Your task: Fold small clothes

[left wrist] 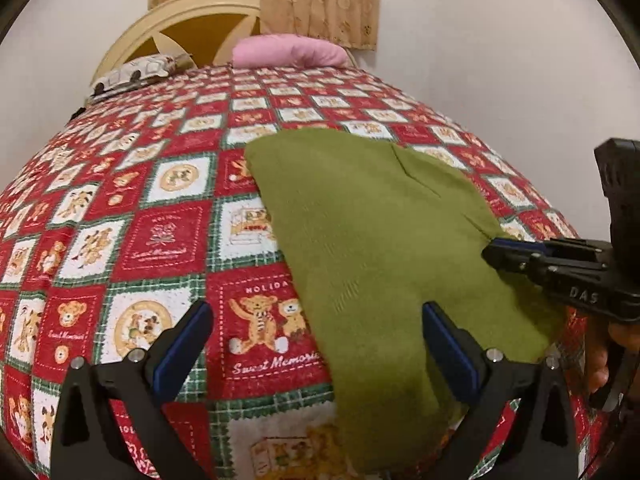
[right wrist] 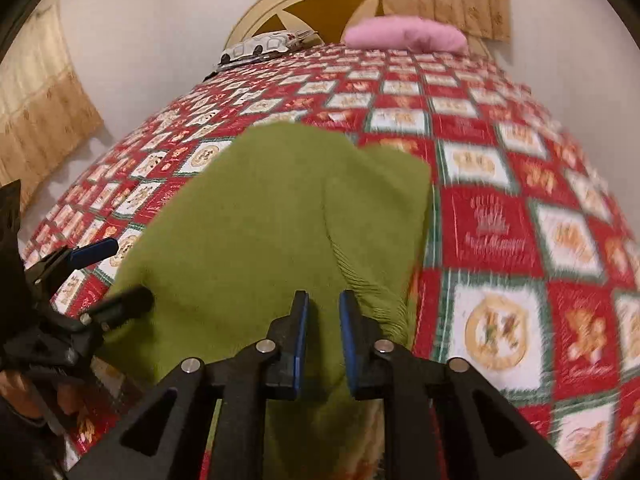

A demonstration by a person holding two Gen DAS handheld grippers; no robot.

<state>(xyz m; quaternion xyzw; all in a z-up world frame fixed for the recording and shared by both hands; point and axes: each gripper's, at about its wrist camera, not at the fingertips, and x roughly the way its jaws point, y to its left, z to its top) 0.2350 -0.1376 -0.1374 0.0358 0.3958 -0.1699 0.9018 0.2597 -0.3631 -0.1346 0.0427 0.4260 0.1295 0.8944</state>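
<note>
A green knitted garment (left wrist: 380, 236) lies on a bed with a red, white and green teddy-bear quilt (left wrist: 168, 236). My left gripper (left wrist: 316, 340) is open wide just above the quilt, its right finger over the garment's near left part. My right gripper (right wrist: 323, 336) has its fingers close together over the garment's near edge (right wrist: 280, 216), with green cloth between the pads; whether they pinch it is unclear. The right gripper also shows in the left wrist view (left wrist: 516, 254), over the garment's right side. The left gripper shows at the left of the right wrist view (right wrist: 108, 276).
A pink pillow (left wrist: 288, 53) and a patterned pillow (left wrist: 136, 74) lie at the head of the bed, against a cream headboard (left wrist: 180, 24). Beige curtains (left wrist: 320, 0) hang behind. White walls flank the bed. The quilt (right wrist: 520, 240) spreads wide on the garment's right.
</note>
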